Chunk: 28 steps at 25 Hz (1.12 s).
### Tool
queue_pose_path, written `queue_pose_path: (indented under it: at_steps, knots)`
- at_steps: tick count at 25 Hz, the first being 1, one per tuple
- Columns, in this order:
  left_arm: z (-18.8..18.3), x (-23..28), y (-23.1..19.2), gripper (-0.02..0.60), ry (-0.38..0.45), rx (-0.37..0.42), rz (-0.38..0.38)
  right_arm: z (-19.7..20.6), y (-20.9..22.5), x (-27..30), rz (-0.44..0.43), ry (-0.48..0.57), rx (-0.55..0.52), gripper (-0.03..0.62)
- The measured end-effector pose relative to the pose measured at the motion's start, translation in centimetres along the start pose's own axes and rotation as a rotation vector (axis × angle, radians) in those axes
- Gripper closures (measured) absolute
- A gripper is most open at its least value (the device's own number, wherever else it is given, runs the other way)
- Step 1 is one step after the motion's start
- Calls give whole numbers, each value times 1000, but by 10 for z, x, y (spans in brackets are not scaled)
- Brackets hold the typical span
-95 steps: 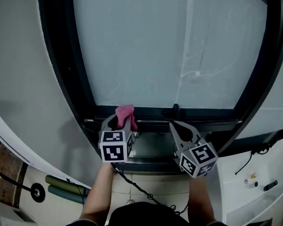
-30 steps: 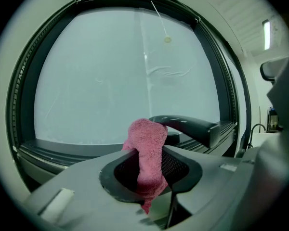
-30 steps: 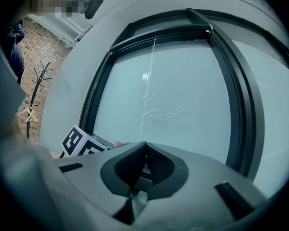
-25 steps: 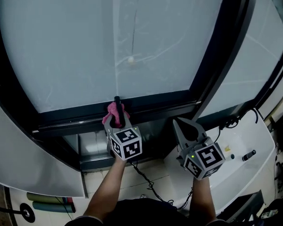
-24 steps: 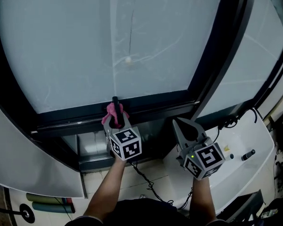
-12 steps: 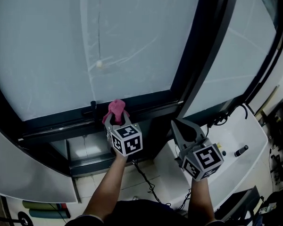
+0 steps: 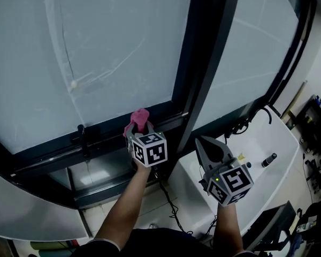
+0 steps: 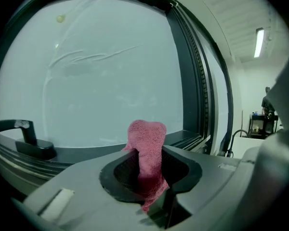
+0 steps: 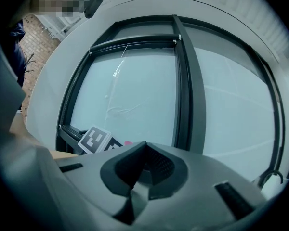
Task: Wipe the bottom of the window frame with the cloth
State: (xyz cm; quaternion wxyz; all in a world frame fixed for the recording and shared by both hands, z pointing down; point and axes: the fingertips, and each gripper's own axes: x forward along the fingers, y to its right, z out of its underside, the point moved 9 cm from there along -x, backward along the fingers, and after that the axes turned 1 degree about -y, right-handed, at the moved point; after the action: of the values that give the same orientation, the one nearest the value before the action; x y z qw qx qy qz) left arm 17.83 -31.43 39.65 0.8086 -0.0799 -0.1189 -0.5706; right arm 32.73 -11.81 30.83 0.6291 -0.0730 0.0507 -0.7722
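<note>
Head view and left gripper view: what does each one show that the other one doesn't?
Only the head view shows the person's forearms and the whole right gripper with its marker cube. Only the left gripper view shows a ceiling light and the inside of the jaws pinching the cloth. Both show the left gripper holding the pink cloth, the black window handle, the dark window frame and the pale glass.

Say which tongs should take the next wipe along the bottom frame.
Left. The left tongs are shut on the pink cloth, at the bottom frame; the right tongs are shut, empty and held back from it.
</note>
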Motion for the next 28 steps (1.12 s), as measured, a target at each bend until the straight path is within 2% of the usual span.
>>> queue_pose_path:
  at_steps: [10, 18, 24, 28]
  knots:
    - [-15, 44, 81, 466, -39, 47, 148, 8, 42, -33, 147, -23, -1, 586]
    - [-25, 70, 126, 466, -81, 19, 262, 14, 61, -65, 255, -42, 13, 586]
    - [-27, 68, 122, 471, -86, -3, 332, 16, 59, -69, 260, -48, 22, 586]
    - [-36, 34, 106, 469, -20, -33, 386, 14, 52, -61, 222, -30, 24, 586]
